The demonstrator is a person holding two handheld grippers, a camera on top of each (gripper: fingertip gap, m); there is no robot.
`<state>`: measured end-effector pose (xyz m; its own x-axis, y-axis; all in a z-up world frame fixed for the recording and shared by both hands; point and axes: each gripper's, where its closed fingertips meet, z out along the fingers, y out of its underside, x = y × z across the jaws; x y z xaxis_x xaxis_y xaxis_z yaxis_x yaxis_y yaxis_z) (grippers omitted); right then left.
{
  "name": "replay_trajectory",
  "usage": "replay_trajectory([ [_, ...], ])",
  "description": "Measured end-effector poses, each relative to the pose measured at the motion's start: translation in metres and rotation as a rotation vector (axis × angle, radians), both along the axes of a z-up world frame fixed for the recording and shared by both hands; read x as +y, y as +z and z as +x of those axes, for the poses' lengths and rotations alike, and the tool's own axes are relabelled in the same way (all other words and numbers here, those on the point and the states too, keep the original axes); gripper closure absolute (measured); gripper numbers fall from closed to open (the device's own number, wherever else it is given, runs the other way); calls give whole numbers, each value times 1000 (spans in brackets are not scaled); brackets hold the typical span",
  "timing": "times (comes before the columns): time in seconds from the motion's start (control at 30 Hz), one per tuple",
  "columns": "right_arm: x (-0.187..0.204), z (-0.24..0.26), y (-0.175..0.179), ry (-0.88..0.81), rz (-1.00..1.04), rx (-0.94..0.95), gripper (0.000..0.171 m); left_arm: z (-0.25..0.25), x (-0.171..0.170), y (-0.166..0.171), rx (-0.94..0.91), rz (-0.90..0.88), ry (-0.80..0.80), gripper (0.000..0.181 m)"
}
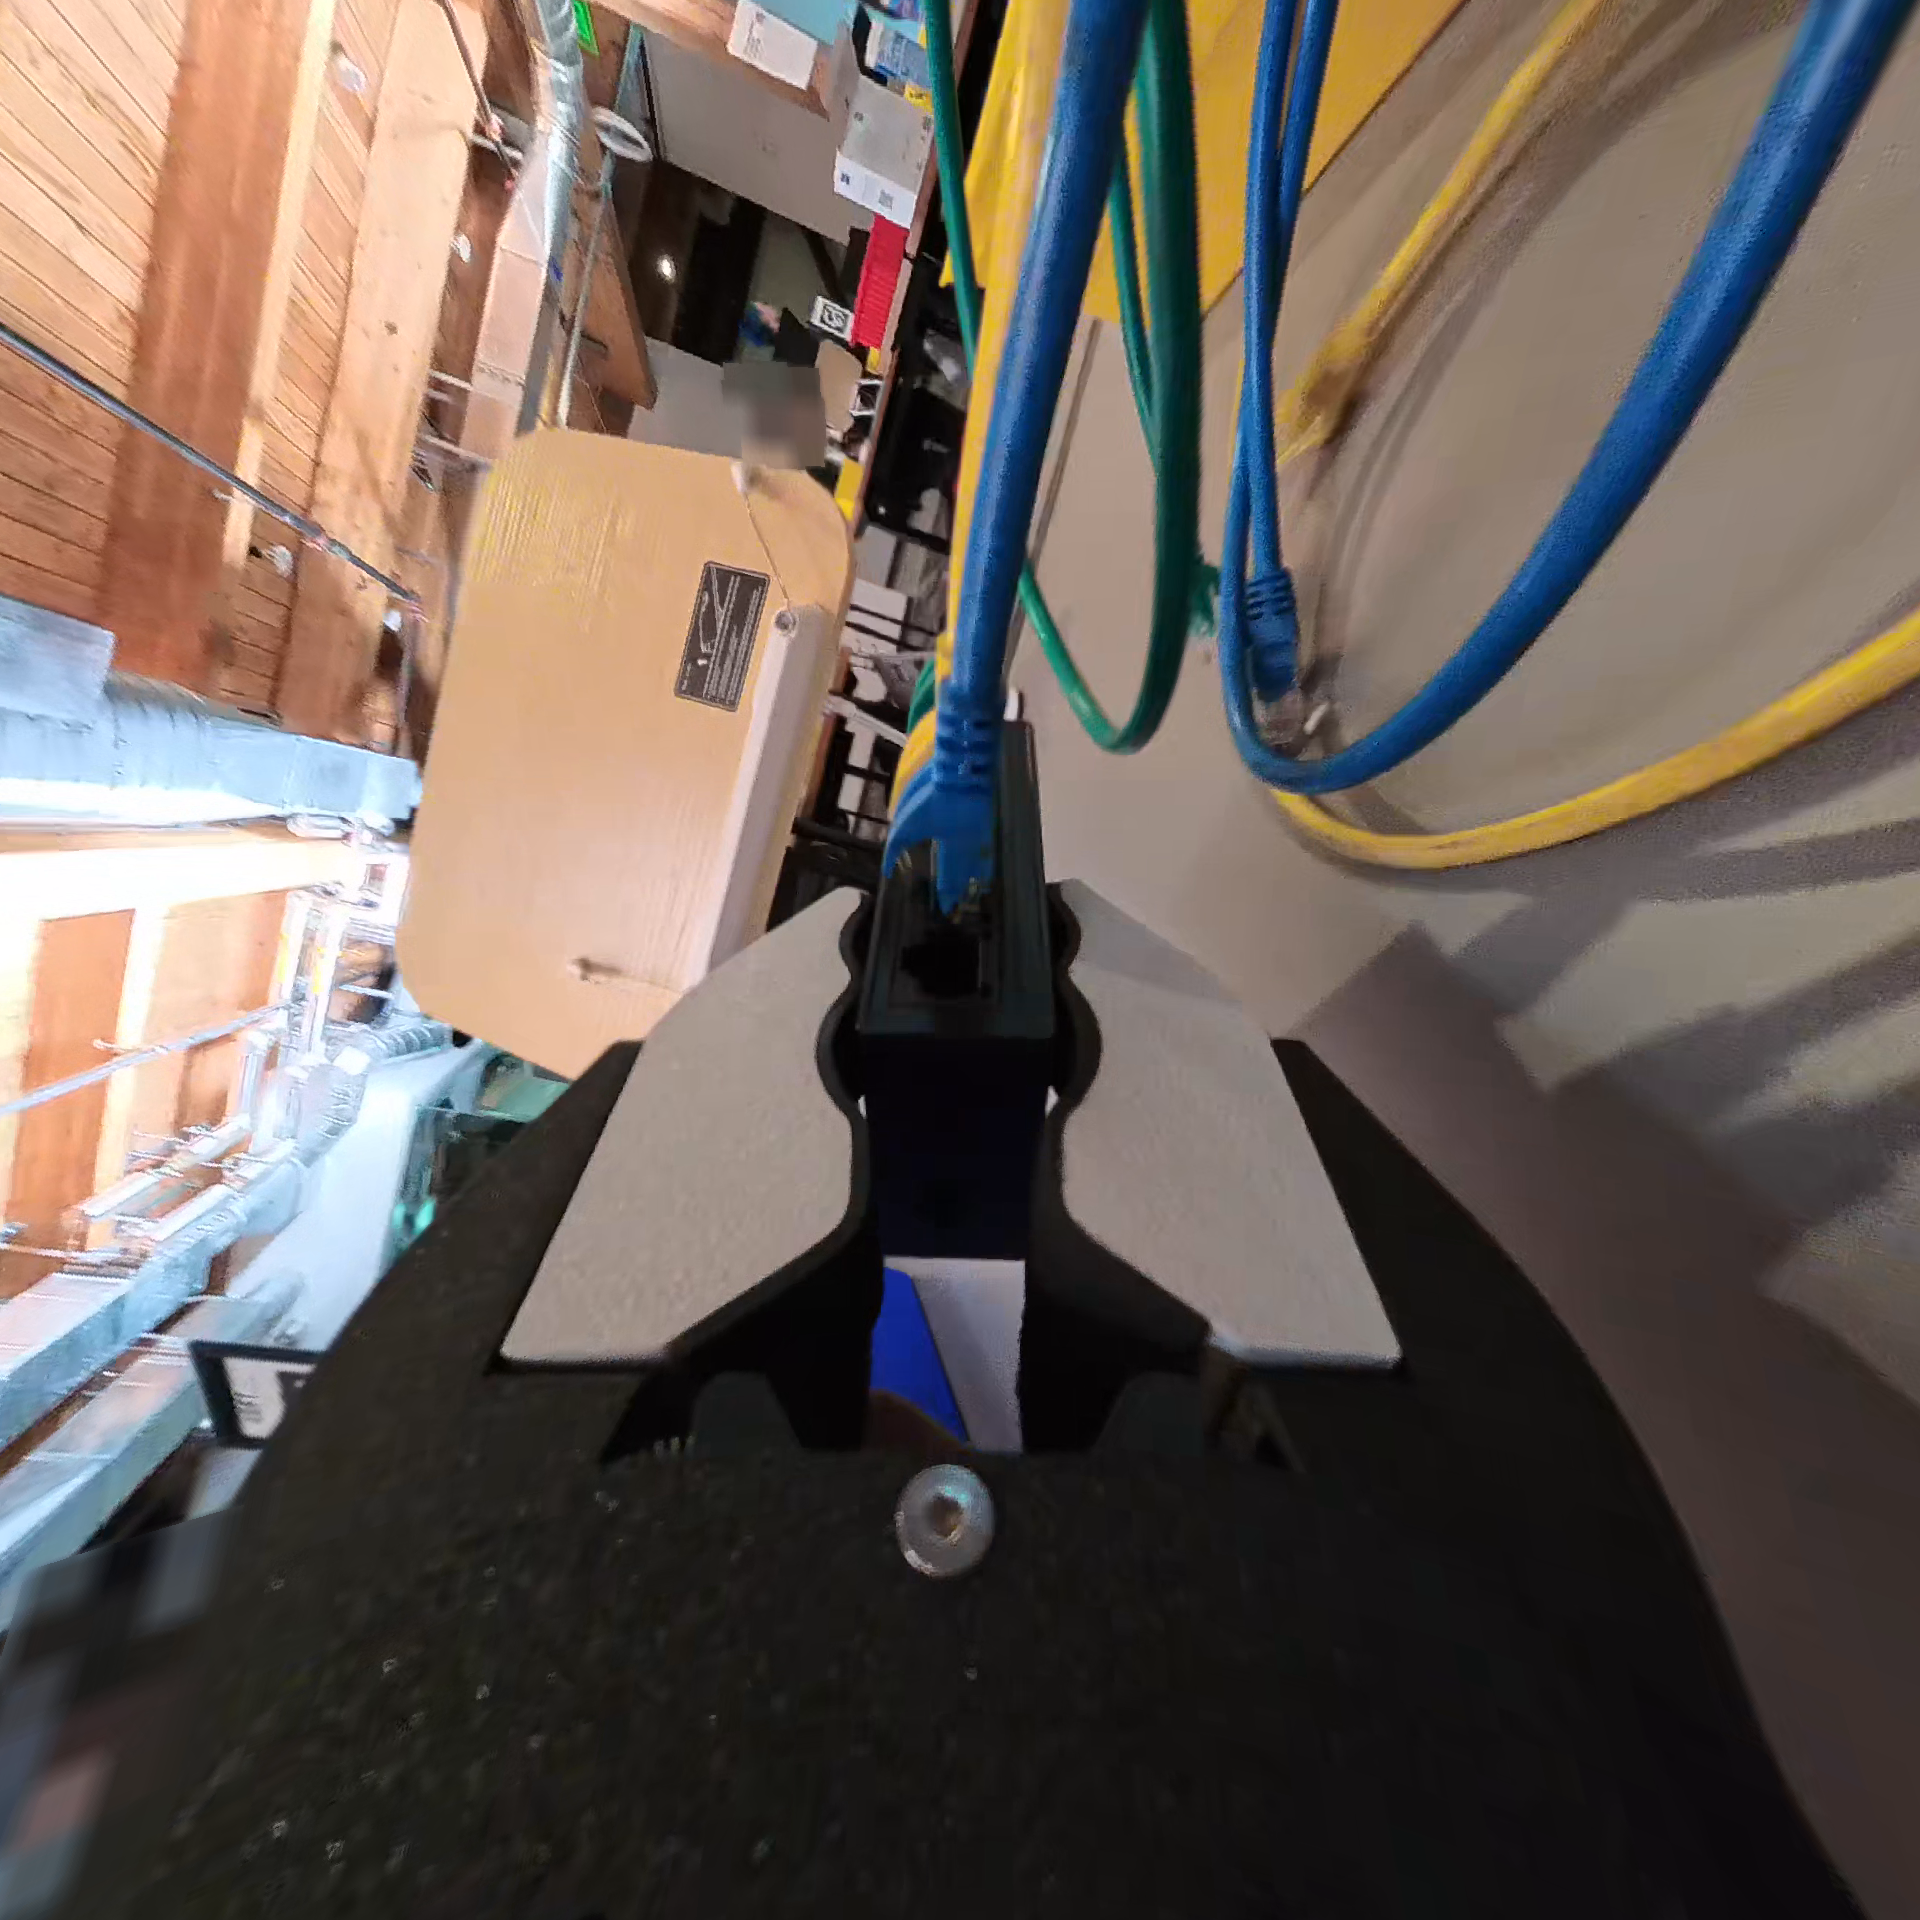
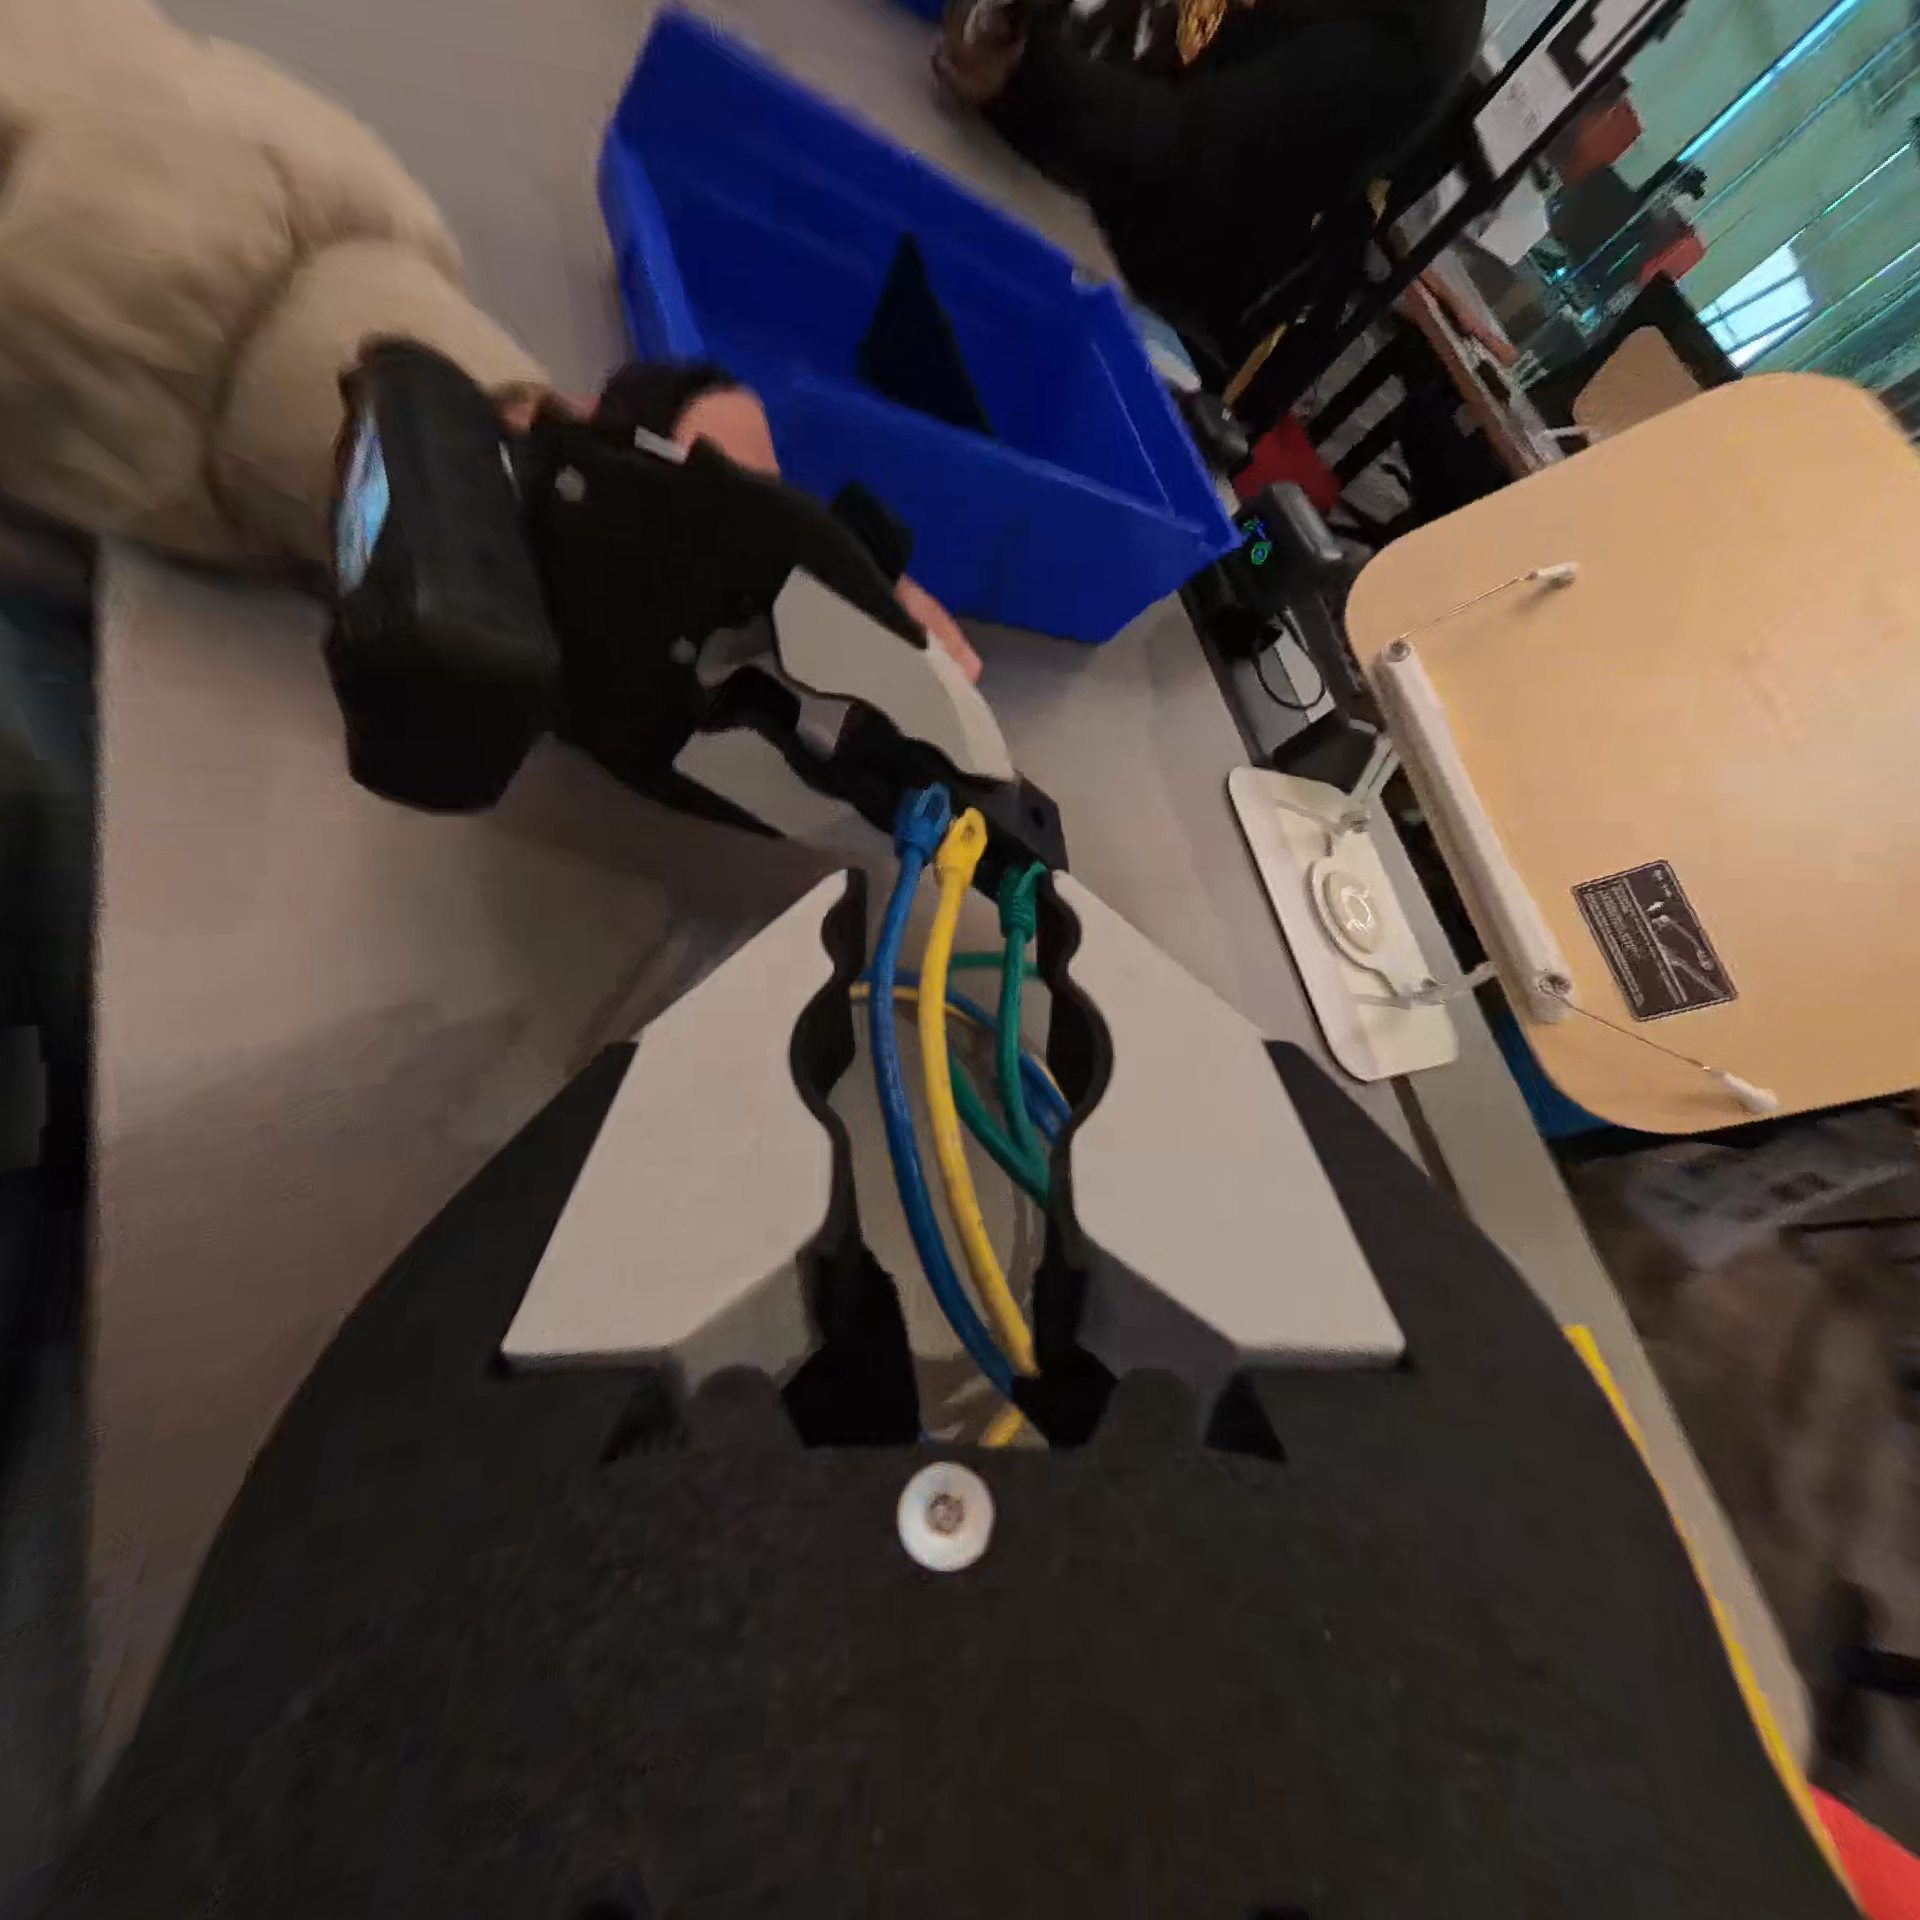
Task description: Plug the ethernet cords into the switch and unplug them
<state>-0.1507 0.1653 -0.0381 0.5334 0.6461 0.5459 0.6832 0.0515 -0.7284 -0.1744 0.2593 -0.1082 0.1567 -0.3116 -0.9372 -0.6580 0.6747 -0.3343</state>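
My left gripper (image 1: 961, 902) is shut on a small black switch (image 1: 951, 1039) and holds it on edge above the grey table (image 1: 1558, 1039). A blue cord (image 1: 997, 520) is plugged into a far port; the nearest port shows empty. A loose blue plug (image 1: 1273, 644) lies on the table among green (image 1: 1164, 520) and yellow (image 1: 1558, 821) cords. In the right wrist view the left gripper (image 2: 914, 764) holds the switch (image 2: 1031, 816) with blue (image 2: 920, 821), yellow (image 2: 961, 842) and green (image 2: 1020, 894) plugs in it. My right gripper (image 2: 951, 883) is open just short of them, the cords running under its gap.
A blue bin (image 2: 935, 416) stands behind the left gripper. A tan board with a black label (image 2: 1662, 727) and its white base (image 2: 1340, 914) stand at the table's right edge. A person's beige sleeve (image 2: 156, 312) is at the left. Shelves and clutter lie beyond the table. My right fingertips sit around 12 centimetres from my left ones.
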Motion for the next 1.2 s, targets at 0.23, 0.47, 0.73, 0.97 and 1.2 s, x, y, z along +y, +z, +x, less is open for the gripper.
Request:
replay_trajectory([
  [0.23, 36, -16, -57, 17, 142, -407, 139, 14, -9, -7, 19, 111, -72, 152],
  [0.47, 45, -28, -73, 86, 183, -494, 150, 10, -11, -11, 35, 147, -89, 152],
  [0.73, 48, -30, -77, 92, 201, -491, 149, 9, -11, -13, 51, 157, -83, 152],
  [0.97, 49, -32, -82, 97, 201, -505, 148, 8, -11, -13, 66, 191, -75, 152],
  [1.2, 52, -37, -80, 59, 150, -446, 154, 3, -11, -7, 53, 250, -47, 153],
])
